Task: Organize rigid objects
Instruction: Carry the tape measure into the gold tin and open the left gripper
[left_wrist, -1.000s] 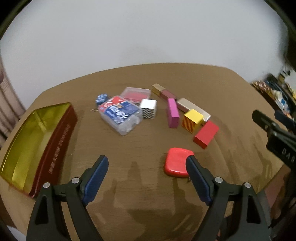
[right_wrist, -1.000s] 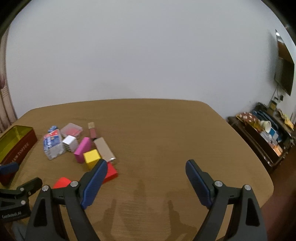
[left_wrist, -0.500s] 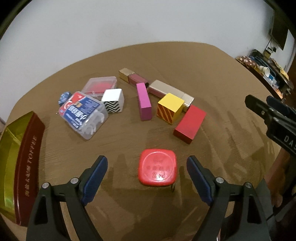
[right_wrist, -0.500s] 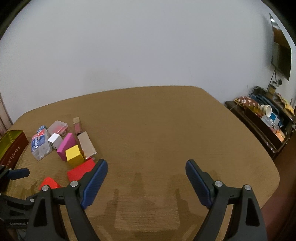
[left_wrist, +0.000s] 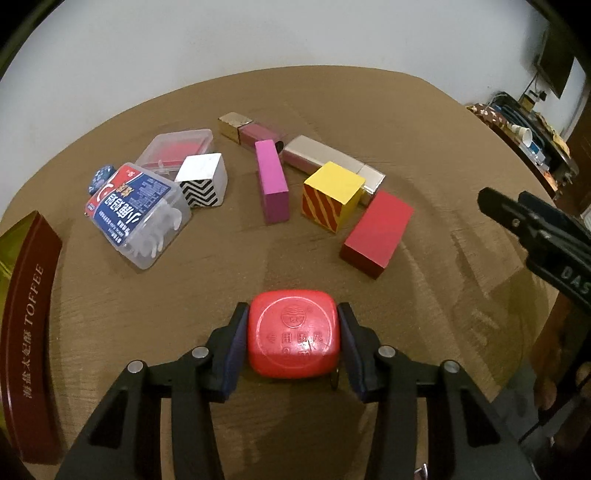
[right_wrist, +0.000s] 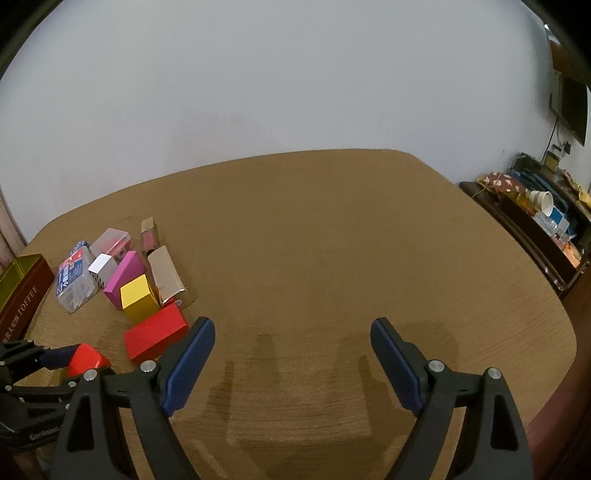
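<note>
Jaws of the left gripper (left_wrist: 293, 341) are drawn in narrow against the two opposite sides of the red rounded case (left_wrist: 293, 339), their blue pads pressed flat to its flanks, which is a sensible hold: the case is wider than it is tall and its embossed top offers nothing to pinch, so the straight side faces give the surest purchase. It sits low over the counter (left_wrist: 424, 122), at the near edge and apart from the other pieces; whether it has left the surface I cannot tell. Beyond it the remaining rigid pieces lie in a loose cluster: a red block (left_wrist: 376, 232) nearest, then a yellow striped cube (left_wrist: 332, 195) touching a gold box (left_wrist: 325, 158), a magenta bar (left_wrist: 273, 181), a zigzag cube (left_wrist: 203, 179) and a clear labelled box (left_wrist: 135, 212). The open toffee tin (left_wrist: 29, 325) stands at the far left edge, and judging by the task it is the likely place for these things, which would explain taking the nearest, most isolated piece first. Jaws of the right gripper (right_wrist: 291, 362) stand wide and hold nothing, poised over bare counter well to the side of the cluster, probably kept clear so as not to crowd the left one.
</note>
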